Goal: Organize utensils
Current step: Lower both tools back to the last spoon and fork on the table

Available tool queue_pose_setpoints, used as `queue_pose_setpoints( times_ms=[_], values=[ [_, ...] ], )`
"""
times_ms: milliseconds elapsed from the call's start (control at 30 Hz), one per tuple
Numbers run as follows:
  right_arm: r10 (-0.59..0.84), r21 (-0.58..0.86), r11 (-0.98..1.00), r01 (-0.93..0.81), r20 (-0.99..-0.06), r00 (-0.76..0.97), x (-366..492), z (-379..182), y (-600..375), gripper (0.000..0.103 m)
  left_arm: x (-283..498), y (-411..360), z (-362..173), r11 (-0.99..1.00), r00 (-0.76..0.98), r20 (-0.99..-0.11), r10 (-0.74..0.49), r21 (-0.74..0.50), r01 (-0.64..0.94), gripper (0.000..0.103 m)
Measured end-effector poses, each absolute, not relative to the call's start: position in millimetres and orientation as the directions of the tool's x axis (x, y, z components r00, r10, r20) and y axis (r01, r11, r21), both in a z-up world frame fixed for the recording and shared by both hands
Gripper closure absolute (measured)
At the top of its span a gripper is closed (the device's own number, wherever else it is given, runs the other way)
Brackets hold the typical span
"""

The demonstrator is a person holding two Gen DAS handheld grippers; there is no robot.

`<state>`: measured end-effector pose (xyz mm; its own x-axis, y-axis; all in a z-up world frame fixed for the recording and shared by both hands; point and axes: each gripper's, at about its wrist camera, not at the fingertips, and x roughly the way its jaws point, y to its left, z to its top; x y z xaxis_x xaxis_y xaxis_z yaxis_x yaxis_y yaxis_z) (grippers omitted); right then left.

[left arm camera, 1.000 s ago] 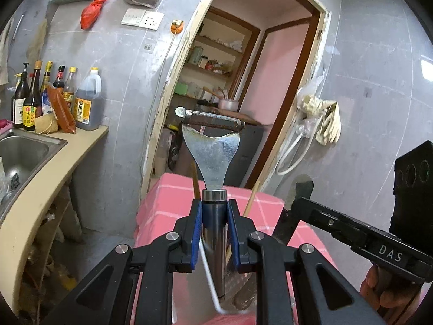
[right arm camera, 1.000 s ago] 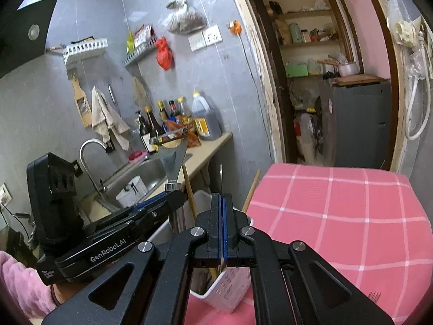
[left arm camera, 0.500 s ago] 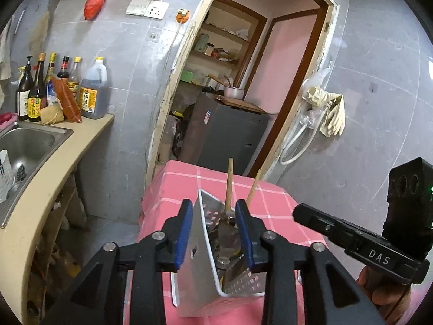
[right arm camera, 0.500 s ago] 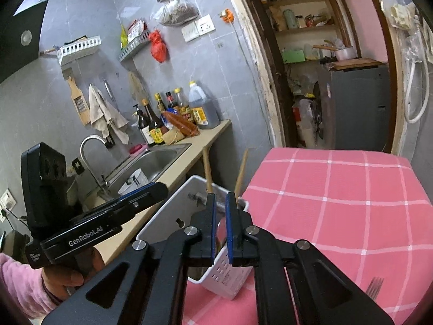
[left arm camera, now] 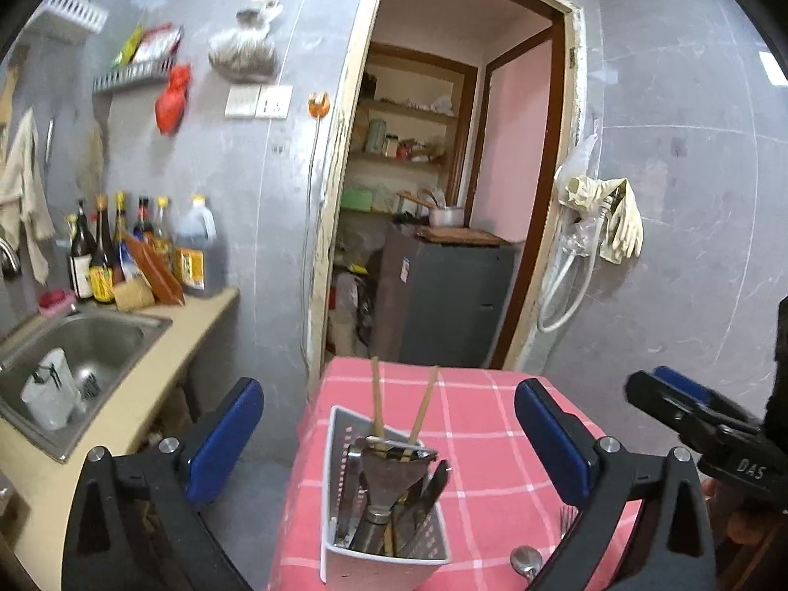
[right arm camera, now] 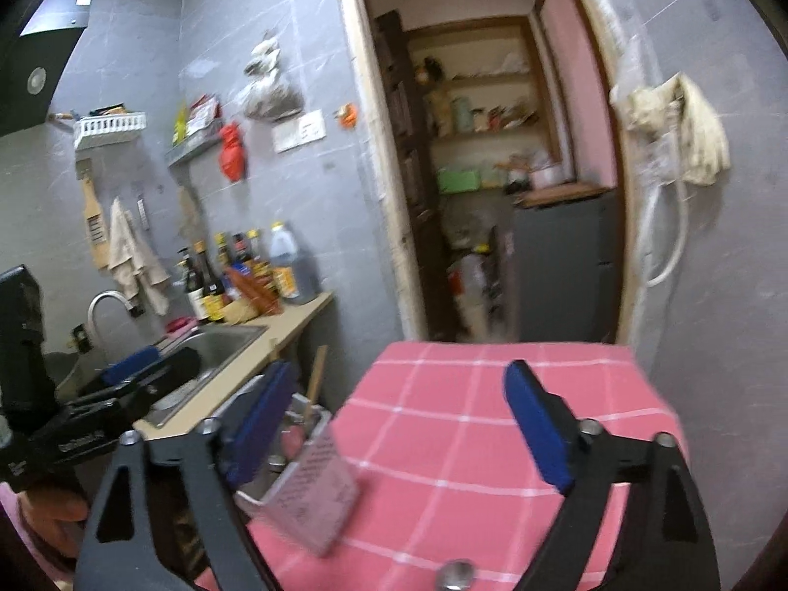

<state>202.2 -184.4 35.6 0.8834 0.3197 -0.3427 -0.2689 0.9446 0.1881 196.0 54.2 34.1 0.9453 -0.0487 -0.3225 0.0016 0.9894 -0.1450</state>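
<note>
A white perforated utensil holder [left arm camera: 340,473] stands on the pink checked tablecloth [left arm camera: 482,443]. In it stand a metal spatula [left arm camera: 391,475], two wooden chopsticks [left arm camera: 377,404] and dark-handled utensils. My left gripper [left arm camera: 389,423] is open and empty, above and behind the holder. My right gripper [right arm camera: 399,418] is open and empty; the holder [right arm camera: 310,497] sits blurred at its lower left. A spoon [left arm camera: 524,559] and a fork [left arm camera: 567,517] lie on the cloth right of the holder. The spoon bowl also shows in the right wrist view [right arm camera: 455,576].
A counter with a steel sink [left arm camera: 83,344] and several sauce bottles [left arm camera: 143,251] runs along the left. A doorway [left arm camera: 443,197] with a dark cabinet is behind the table. A hose and gloves [left arm camera: 606,221] hang on the right wall.
The left gripper let go of the spatula, which now stands in the holder, and both grippers opened wide and drew back from the holder.
</note>
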Motion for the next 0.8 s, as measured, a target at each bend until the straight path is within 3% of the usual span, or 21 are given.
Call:
queue_pose_setpoints(
  times_ms=[167,467,800],
  values=[
    [0.268,0.159,0.961,-0.226,-0.344,0.9,191,37,-216,0.002,183,23,35,0.996,0.954,-0.3,-0.023,-0.092,-0.005,0.0],
    [0.25,0.107,0.968,-0.226,-0.411,0.877,183,17,-272,0.002,164,-35,27,1.0,0.952,-0.305,-0.005,-0.018,0.0,0.0],
    [0.286,0.124,0.958,-0.26,-0.504,0.815,196,-25,-312,0.002,163,-82,-2,1.0,0.923,-0.385,0.009,0.006,-0.008,0.0]
  ],
)
